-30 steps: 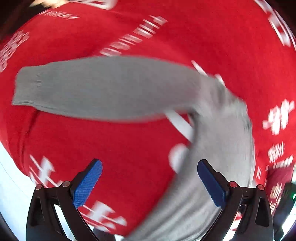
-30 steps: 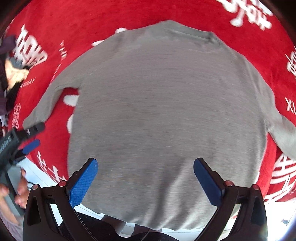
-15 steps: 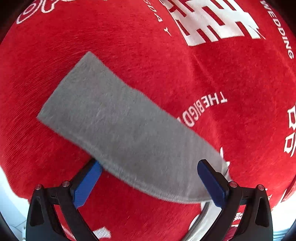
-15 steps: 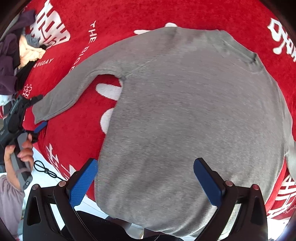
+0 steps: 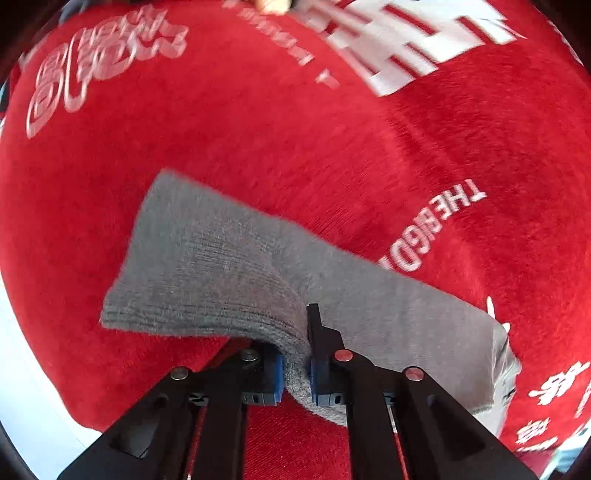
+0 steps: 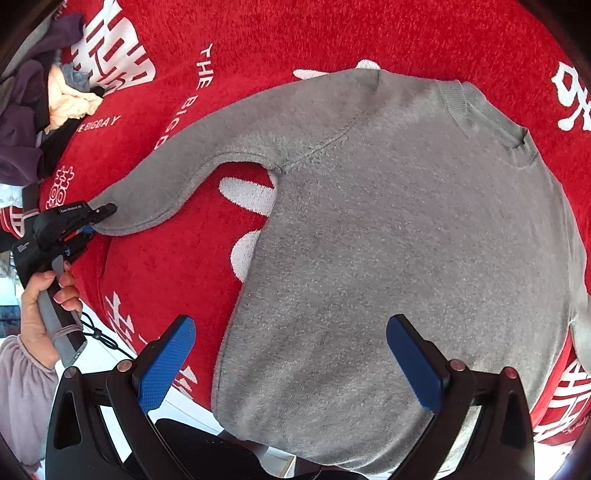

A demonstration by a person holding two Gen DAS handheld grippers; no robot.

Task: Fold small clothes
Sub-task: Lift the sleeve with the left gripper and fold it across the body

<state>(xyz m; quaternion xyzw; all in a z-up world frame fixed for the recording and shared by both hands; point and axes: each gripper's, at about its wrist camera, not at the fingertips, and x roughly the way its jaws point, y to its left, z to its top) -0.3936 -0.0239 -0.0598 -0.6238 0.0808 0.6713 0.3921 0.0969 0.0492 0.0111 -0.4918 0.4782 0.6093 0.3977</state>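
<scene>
A grey sweater [image 6: 388,240] is laid flat, front down or up cannot be told, on a red blanket [image 6: 332,33] printed with white characters and lettering. Its body is spread directly ahead of the right gripper [image 6: 291,354], whose blue pads [image 6: 166,362] are held wide apart above the hem with nothing between them; the collar lies at the far end, beyond the fingertips.

The left gripper [image 5: 295,365] has just been closing, and its jaws are now clenched on the cuff end of the sweater's sleeve [image 5: 229,280]. The knit is bunched between the two blue pads [image 5: 275,376], with the ribbed cuff fanning out to the left of the fingers and the rest of the sleeve running off to the right. In the right wrist view the same gripper is seen far to the left, gripped by a hand [image 6: 40,314] in a pale lilac cuff, the sleeve tip apparently lifted slightly off the blanket, though the edge distortion makes this uncertain.

A heap of other clothes [image 6: 40,107] is piled at the far left corner of the blanket.
</scene>
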